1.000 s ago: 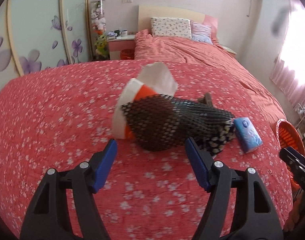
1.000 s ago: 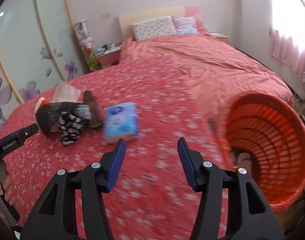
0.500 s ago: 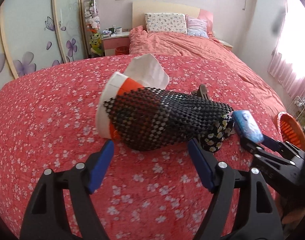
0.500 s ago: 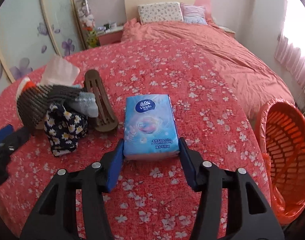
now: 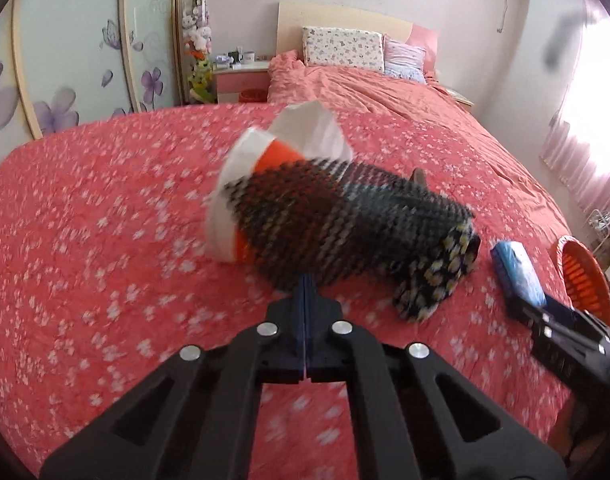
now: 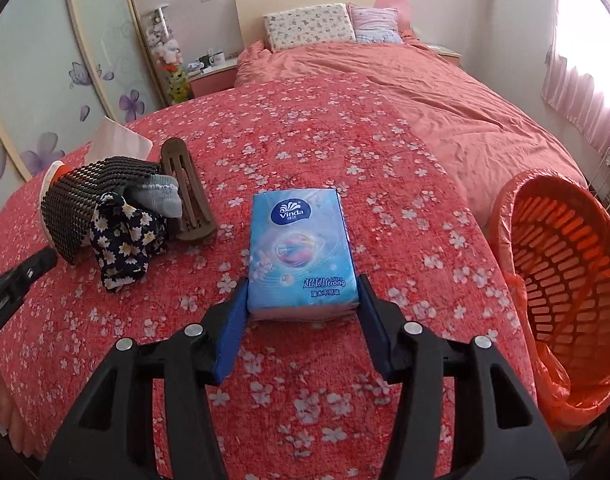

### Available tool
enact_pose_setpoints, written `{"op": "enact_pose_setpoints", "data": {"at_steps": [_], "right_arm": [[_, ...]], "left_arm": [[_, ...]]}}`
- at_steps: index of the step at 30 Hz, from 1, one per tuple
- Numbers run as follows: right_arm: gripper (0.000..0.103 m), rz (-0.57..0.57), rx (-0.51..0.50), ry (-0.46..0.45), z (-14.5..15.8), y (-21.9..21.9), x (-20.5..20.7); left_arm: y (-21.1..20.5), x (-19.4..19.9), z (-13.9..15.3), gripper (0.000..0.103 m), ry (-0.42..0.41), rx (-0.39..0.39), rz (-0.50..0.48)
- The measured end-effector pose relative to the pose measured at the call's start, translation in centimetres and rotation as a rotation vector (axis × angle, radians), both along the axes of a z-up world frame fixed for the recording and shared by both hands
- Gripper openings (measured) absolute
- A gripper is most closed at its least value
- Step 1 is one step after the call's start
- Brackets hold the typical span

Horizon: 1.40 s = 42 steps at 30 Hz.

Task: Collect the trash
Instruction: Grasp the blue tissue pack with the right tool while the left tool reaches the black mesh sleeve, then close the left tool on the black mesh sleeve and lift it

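With the left gripper [image 5: 305, 280] pinched together on the near edge of the black foam mesh sleeve [image 5: 345, 224] lying on the floral bedspread [image 5: 105, 240], and the right gripper [image 6: 303, 300] straddling the blue tissue pack [image 6: 303, 248], pads at its sides, lift each slowly and check the thin mesh holds before swinging to the orange basket [image 6: 565, 280].

Left gripper [image 5: 305, 280]: jaws fully closed, blue pads pressed flat together, tips pointing steeply downward. Right gripper [image 6: 303, 300]: jaws partly spread, blue pads [image 6: 230, 334] set parallel on either side, tips likewise angled downward.
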State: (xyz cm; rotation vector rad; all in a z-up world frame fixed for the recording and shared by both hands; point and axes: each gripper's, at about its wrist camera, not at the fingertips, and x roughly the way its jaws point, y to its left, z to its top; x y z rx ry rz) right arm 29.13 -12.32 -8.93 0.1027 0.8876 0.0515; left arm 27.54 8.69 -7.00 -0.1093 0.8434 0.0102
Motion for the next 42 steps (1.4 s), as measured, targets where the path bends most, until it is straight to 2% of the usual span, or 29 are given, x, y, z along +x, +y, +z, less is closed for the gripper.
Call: {"op": "enact_pose_setpoints", "data": {"at_steps": [4, 5, 6, 8, 12, 16, 17, 18, 19, 20, 22, 29, 34, 35, 37, 38, 39, 42], "right_arm": [[0.053, -0.004, 0.001, 0.000, 0.0, -0.1, 0.1], [0.053, -0.004, 0.000, 0.000, -0.1, -0.1, 0.1], [0.053, -0.005, 0.001, 0.000, -0.1, -0.1, 0.1], [0.053, -0.006, 0.005, 0.000, -0.1, -0.3, 0.1], [0.053, -0.007, 0.007, -0.001, -0.2, -0.4, 0.0], [0.053, -0.007, 0.010, -0.001, -0.2, -0.4, 0.0], [0.053, -0.007, 0.012, -0.002, -0.2, -0.4, -0.1], [0.053, -0.007, 0.013, -0.002, -0.2, -0.4, -0.1], [0.053, -0.008, 0.014, -0.002, -0.2, -0.4, -0.1], [0.053, -0.007, 0.014, -0.002, -0.2, -0.4, -0.2], [0.053, -0.007, 0.016, -0.002, -0.2, -0.5, -0.2], [0.053, -0.011, 0.020, -0.003, -0.3, -0.7, -0.4], [0.053, 0.001, 0.018, -0.005, -0.3, -0.5, -0.5], [0.054, 0.007, 0.019, -0.005, -0.3, -0.4, -0.6], [0.054, 0.009, 0.017, -0.006, -0.3, -0.1, -0.5], [0.055, 0.007, 0.014, -0.006, -0.3, 0.0, -0.5], [0.055, 0.006, 0.013, -0.006, -0.2, 0.2, -0.5], [0.060, 0.007, 0.015, -0.002, -0.1, 0.6, -0.2]], "left_arm": [[2.2, -0.6, 0.1, 0.003, 0.022, -0.098, 0.017], [2.5, -0.6, 0.3, 0.015, 0.017, -0.114, 0.031], [2.8, -0.5, 0.5, 0.038, 0.012, -0.128, 0.041], [2.5, 0.1, 1.4, 0.055, -0.011, -0.147, 0.072], [0.4, 2.4, 2.7, 0.059, -0.019, -0.152, 0.060], [-1.9, 5.2, 2.0, 0.059, 0.031, -0.068, 0.081], [-2.0, 5.5, 1.8, 0.048, 0.033, -0.048, 0.088], [-2.2, 5.8, 1.5, 0.024, 0.045, -0.039, 0.084], [-2.2, 5.8, 1.3, 0.015, 0.058, -0.056, 0.074], [-2.1, 5.4, 1.1, 0.010, 0.066, -0.089, 0.065], [-1.6, 4.5, 1.2, 0.007, 0.048, -0.084, 0.053], [1.9, 0.5, 0.1, 0.006, 0.076, -0.132, -0.013], [4.1, -2.0, -0.7, 0.007, 0.093, -0.056, -0.044], [4.4, -2.3, -0.7, 0.011, 0.093, -0.044, -0.044], [4.8, -2.2, -0.8, 0.024, 0.095, -0.049, -0.036], [4.9, -2.0, -0.7, 0.035, 0.097, -0.050, -0.030], [4.9, -1.8, -0.8, 0.039, 0.099, -0.054, -0.025], [4.6, -1.1, -1.2, 0.040, 0.111, -0.063, -0.013]]}}
